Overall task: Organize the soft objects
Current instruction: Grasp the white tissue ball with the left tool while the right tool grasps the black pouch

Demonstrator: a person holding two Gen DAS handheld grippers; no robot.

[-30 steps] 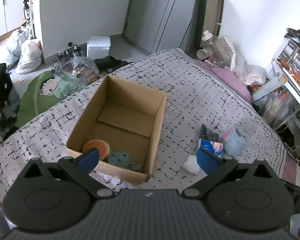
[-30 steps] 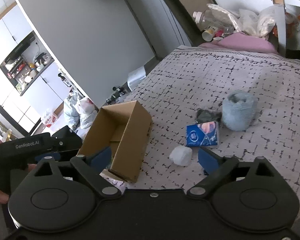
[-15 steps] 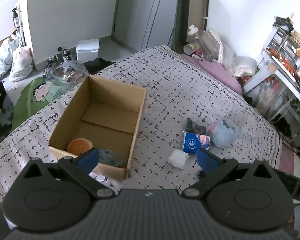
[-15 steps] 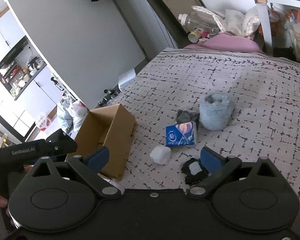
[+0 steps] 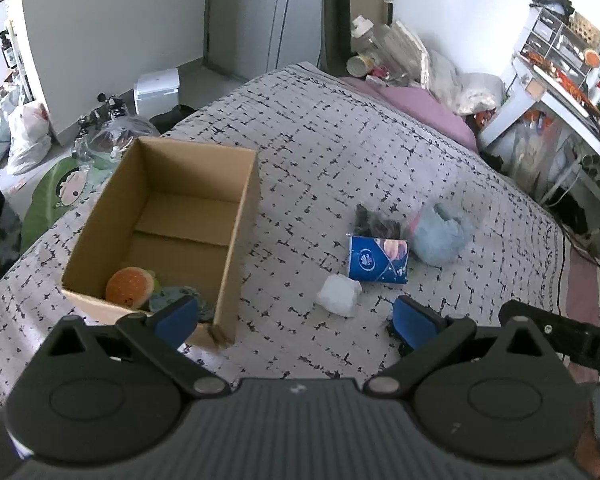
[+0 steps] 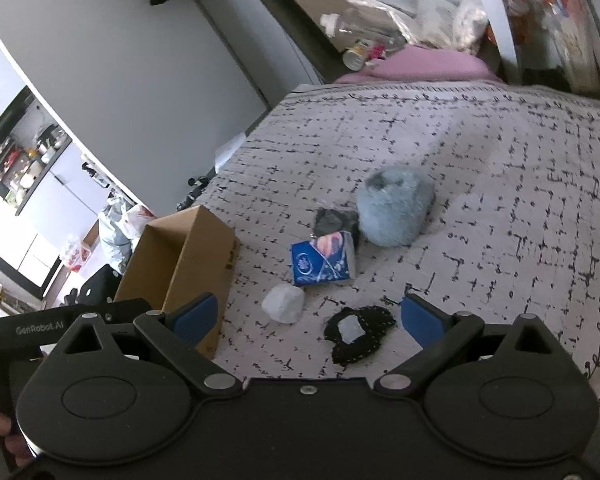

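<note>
Brown cardboard box on grey bedspread with black dash pattern; right of the box, blue tissue pack, white wad, pale-blue fuzzy item.

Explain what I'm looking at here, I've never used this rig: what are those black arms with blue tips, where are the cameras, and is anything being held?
Each picture comes from a camera on a hand-held gripper, looking along its two blue-padded fingers. The left gripper and right gripper are both open and empty. On the patterned bedspread stands a cardboard box with an orange plush inside. Beside it lie a blue packet, a white wad, a fluffy blue-grey item and a black patch.
</note>
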